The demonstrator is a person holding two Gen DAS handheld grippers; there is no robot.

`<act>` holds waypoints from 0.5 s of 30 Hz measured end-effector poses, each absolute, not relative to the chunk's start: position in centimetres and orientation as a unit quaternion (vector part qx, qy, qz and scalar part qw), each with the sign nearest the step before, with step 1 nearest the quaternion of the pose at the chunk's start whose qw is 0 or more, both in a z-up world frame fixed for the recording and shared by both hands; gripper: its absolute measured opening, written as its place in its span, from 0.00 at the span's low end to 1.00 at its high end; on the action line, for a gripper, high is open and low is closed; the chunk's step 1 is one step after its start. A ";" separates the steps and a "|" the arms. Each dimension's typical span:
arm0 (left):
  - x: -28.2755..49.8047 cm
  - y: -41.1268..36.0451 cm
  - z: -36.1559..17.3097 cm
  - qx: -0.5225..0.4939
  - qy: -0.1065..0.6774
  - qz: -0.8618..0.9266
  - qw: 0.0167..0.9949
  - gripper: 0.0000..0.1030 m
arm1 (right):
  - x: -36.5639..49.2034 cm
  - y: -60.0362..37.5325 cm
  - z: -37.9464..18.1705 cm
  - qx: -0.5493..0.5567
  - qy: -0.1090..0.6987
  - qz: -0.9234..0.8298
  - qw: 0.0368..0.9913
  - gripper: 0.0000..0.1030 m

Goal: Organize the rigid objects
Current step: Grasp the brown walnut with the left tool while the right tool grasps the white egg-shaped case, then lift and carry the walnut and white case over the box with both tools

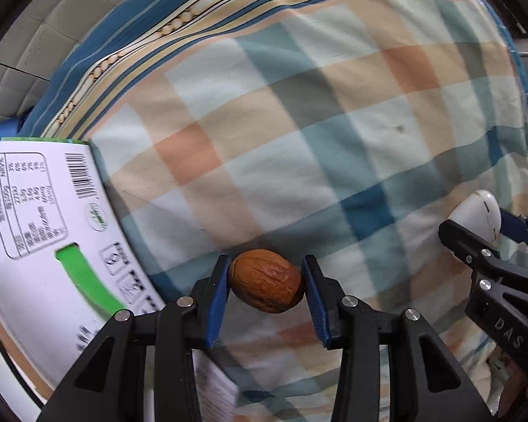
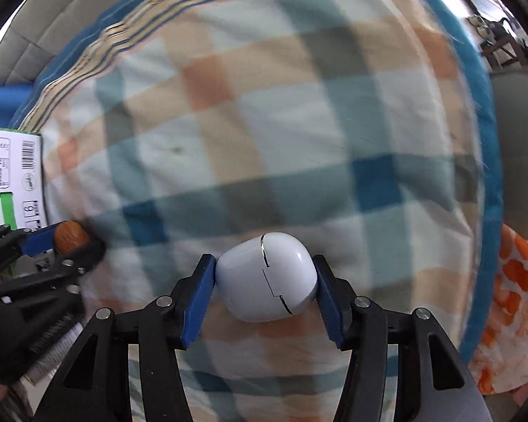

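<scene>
This looks like a home. A soft checked blanket [image 1: 299, 123] in blue, orange and cream covers most of the view. Beside its striped edge sits a grey padded cushion [image 1: 35, 45], like a sofa.

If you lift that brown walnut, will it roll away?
The walnut looks hard and rounded, so it probably stays stiff but could roll on the checked cloth. The left gripper pinches its narrow ends, so it might twist out.

Carton [image 1: 35, 246] cut off left; print blurred.
</scene>
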State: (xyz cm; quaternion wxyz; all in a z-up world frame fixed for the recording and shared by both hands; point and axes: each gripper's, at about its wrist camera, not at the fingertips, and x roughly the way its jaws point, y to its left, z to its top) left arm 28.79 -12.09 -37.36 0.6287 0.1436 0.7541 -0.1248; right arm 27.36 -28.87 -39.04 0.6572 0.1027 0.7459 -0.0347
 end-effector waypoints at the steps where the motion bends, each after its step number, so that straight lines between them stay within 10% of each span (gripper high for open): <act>1: 28.3 -12.3 -37.4 0.132 0.755 -0.131 0.629 0.37 | 27.0 -29.7 -39.1 0.111 0.747 -0.037 0.654 0.56; 15: 27.1 -11.9 -38.6 0.065 0.762 -0.139 0.629 0.37 | 23.7 -31.4 -40.1 0.140 0.748 -0.041 0.648 0.72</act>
